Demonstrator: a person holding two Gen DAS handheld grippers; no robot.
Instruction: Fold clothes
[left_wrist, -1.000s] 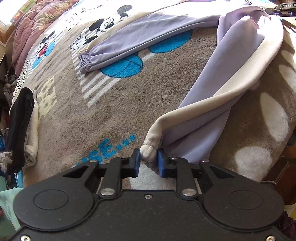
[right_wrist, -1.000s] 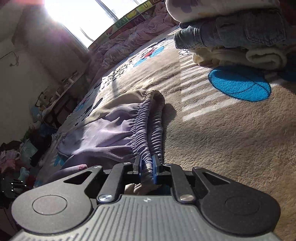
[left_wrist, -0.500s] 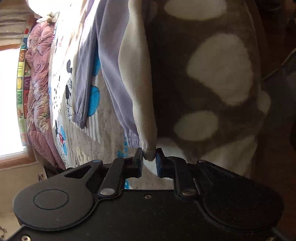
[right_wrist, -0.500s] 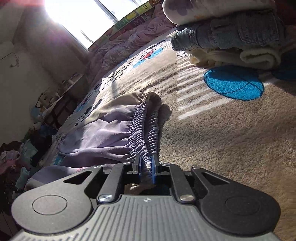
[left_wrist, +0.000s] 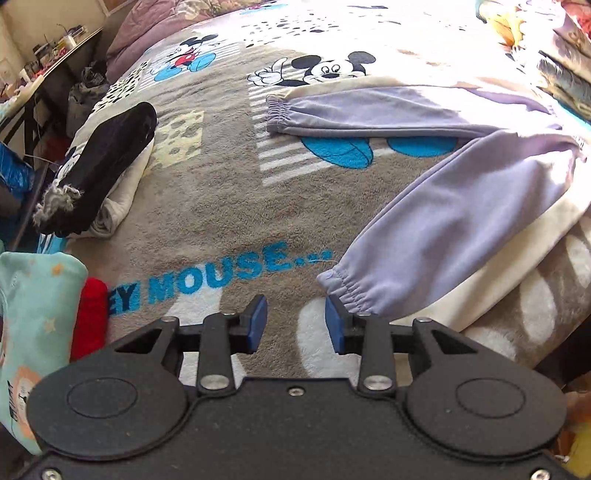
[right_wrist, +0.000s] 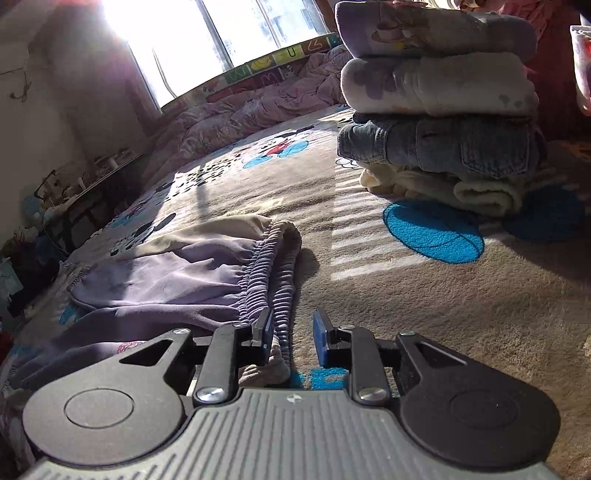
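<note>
Both the left gripper (left_wrist: 295, 319) and right gripper (right_wrist: 291, 338) are released beside lilac trousers (left_wrist: 461, 214); splayed legs (left_wrist: 362, 114) could be folded crooked.

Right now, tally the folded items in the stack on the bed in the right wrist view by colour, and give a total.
Purple-and-cream printed: 2, the top piece and the one under it
Blue denim: 1, the jeans
Cream: 1, the bottom piece
Total: 4

Black grippers (left_wrist: 295, 323), blue-padded fingers (right_wrist: 320, 338)
</note>
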